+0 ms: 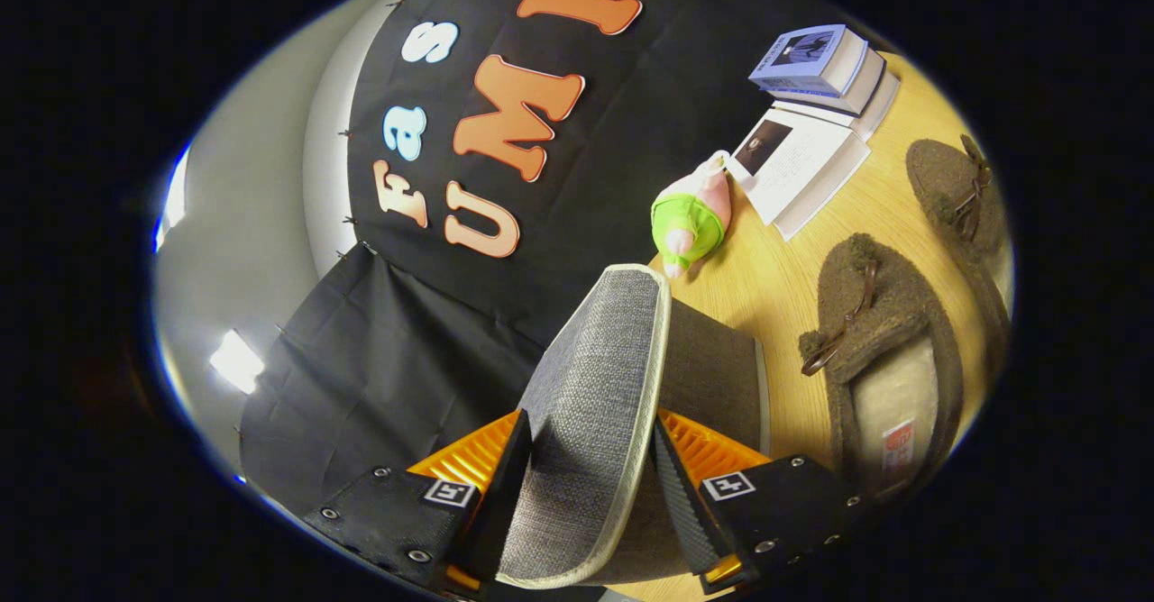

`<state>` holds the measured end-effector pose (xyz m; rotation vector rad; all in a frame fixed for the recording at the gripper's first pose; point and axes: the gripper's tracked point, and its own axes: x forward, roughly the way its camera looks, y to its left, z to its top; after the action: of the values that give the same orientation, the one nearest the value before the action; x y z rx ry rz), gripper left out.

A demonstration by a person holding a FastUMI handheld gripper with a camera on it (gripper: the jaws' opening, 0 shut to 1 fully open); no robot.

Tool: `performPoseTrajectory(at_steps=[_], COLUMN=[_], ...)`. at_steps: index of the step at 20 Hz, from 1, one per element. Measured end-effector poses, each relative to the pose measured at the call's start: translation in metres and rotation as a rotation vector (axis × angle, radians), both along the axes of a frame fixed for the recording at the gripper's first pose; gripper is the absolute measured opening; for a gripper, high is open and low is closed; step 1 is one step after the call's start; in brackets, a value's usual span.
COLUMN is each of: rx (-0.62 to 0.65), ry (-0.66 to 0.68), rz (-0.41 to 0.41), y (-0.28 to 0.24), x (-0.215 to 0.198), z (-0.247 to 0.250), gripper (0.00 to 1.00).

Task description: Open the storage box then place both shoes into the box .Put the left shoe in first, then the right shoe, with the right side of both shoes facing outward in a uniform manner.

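The hand-held gripper (581, 485) pinches the grey fabric lid (595, 404) of the storage box (717, 372) between both fingers, with two brown slippers (888, 350), a plush toy (692, 214) and stacked books (825, 66) lying beyond on the bench (775, 287).

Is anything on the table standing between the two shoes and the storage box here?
Nothing visible does. The two shoes lie on the table right beside the storage box, bare wood between. The hand-held gripper is shut on the box's grey lid, lifted up. The plush toy and books sit farther off.
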<state>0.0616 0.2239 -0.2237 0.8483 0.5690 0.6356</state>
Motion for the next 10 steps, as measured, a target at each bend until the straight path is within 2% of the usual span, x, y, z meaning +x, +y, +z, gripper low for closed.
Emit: performPoseTrajectory(at_steps=[2,4,5,6,7,10], rx=[0.005,0.031,0.043,0.056,0.057,0.033], ry=[-0.010,-0.010,-0.005,0.000,-0.002,-0.042], rz=[-0.028,-0.055,-0.063,-0.069,-0.077,-0.088], y=[-0.007,-0.012,-0.014,-0.014,-0.015,-0.009], x=[0.001,0.003,0.003,0.003,0.002,-0.002], z=[0.005,0.013,0.017,0.023,0.029,0.051], gripper=[0.66,0.49,0.33,0.25,0.13,0.09])
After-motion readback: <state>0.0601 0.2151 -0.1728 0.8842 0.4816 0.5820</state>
